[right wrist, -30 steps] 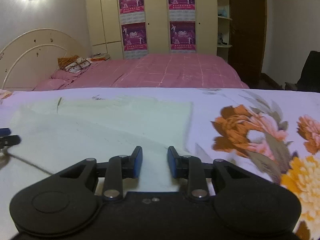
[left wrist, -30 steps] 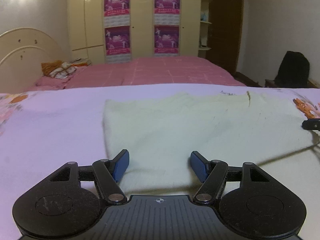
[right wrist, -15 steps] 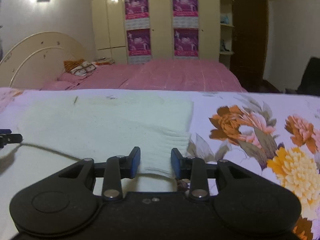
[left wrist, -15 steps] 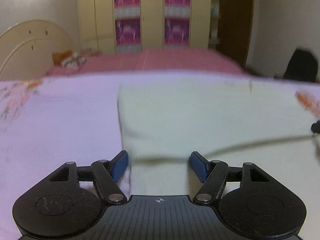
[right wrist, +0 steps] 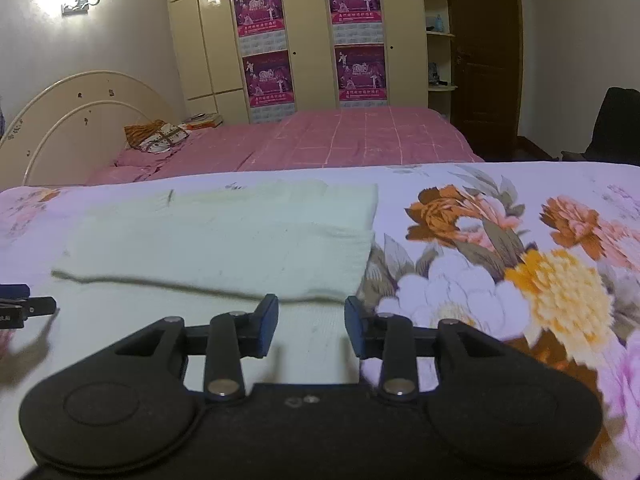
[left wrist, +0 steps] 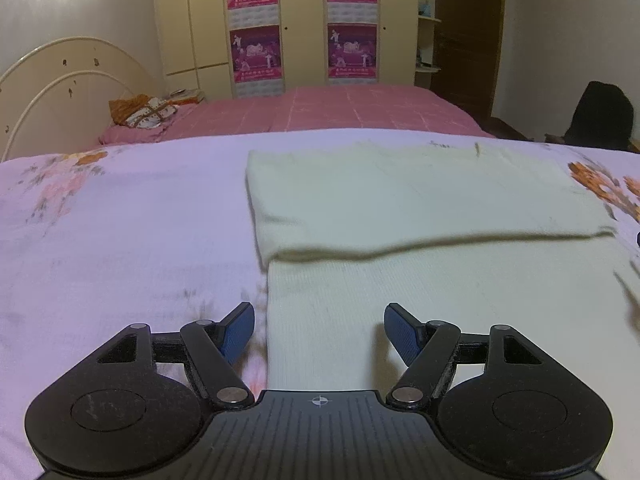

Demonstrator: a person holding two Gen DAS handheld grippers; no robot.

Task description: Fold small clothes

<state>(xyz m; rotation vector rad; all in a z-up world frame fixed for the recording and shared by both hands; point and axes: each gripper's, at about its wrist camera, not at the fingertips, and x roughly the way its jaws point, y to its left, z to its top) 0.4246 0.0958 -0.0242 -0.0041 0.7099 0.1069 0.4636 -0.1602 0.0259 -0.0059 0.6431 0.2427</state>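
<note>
Both grippers have drawn back toward the near edge since a second ago, and the folded top layer of the cloth [left wrist: 420,204], which then reached almost to the fingertips, now ends in a crease well ahead of them, with a single lower layer showing between crease and jaws. Left gripper [left wrist: 319,330] hangs over the cloth's near left corner with its jaws wide apart and nothing pinched; the cloth's left edge runs just inside its left blue pad [left wrist: 239,332]. Right gripper [right wrist: 311,326] sits over the near right corner, its jaws narrower than the left's and having just been opening; cloth lies below the gap, but the pads do not press on it. From the right wrist view, the left gripper's tip [right wrist: 16,306] shows at the far left edge, level with the crease. The pale cloth lies flat on a floral sheet [right wrist: 520,264], folded in half with its far edge near the sheet's far side. Behind stand a pink bed [left wrist: 340,114], a cream headboard [left wrist: 60,80] and a wardrobe [left wrist: 200,20] bearing purple posters [left wrist: 352,52]
</note>
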